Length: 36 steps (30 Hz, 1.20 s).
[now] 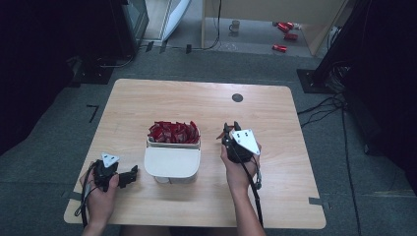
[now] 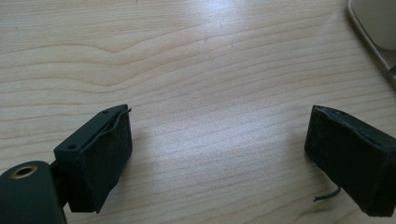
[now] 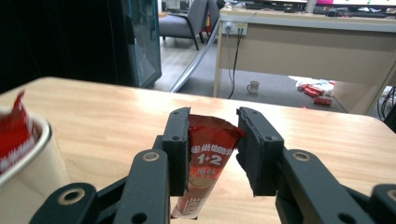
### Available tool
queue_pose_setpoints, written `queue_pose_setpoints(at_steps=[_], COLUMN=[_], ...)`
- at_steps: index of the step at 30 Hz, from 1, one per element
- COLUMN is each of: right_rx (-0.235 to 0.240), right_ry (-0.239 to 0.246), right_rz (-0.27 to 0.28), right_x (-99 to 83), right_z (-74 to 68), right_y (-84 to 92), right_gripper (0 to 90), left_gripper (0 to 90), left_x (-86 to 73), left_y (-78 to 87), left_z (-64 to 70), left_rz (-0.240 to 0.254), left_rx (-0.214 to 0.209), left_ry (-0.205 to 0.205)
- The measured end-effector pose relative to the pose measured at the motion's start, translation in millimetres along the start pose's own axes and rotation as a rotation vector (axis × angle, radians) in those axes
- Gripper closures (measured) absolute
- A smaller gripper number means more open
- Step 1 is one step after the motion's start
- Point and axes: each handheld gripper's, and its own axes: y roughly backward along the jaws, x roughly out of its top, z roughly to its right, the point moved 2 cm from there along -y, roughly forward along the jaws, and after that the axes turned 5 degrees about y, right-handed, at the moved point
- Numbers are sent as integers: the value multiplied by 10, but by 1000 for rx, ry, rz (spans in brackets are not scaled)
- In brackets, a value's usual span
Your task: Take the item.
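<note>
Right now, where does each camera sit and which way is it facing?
High view: above the person's side, looking forward and down on the table; forearms, left hand-held gripper, right hand-held gripper.
Left gripper view: on the left hand-held gripper, aimed down at bare tabletop; jaws wide apart.
Right gripper view: on the right hand-held gripper, facing across the table toward a desk; jaws clamp a red sachet.
Shared: the white container appears in the high and right gripper views.

The left black two-jaw tongs point(image 1: 129, 176), held in the person's left hand point(image 1: 101, 194), lie low over the counter with jaws spread wide apart. The right black tongs point(image 1: 230, 130), in the right hand point(image 1: 238, 169), pinch a red sachet point(image 3: 205, 158).
</note>
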Motion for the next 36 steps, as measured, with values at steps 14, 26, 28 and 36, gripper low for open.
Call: queue_pose_setpoints(at_steps=[14, 26, 28, 36], right_rx=[-7, 112, 134, 226], right_ry=[50, -10, -29, -89], right_rz=[-83, -257, -285, -331], right_x=[-473, -857, -877, -888], right_z=[-80, -250, -254, -195], right_y=[272, 182, 161, 160], right_gripper=[665, 658, 656, 544], left_gripper=[80, 80, 80, 80], left_x=[0, 0, 0, 0], left_y=[1, 1, 1, 1], left_z=[-1, -1, -1, -1], left_rz=[-2, -1, -1, -1], left_rx=[0, 0, 0, 0], left_ry=[-2, -2, -2, -2])
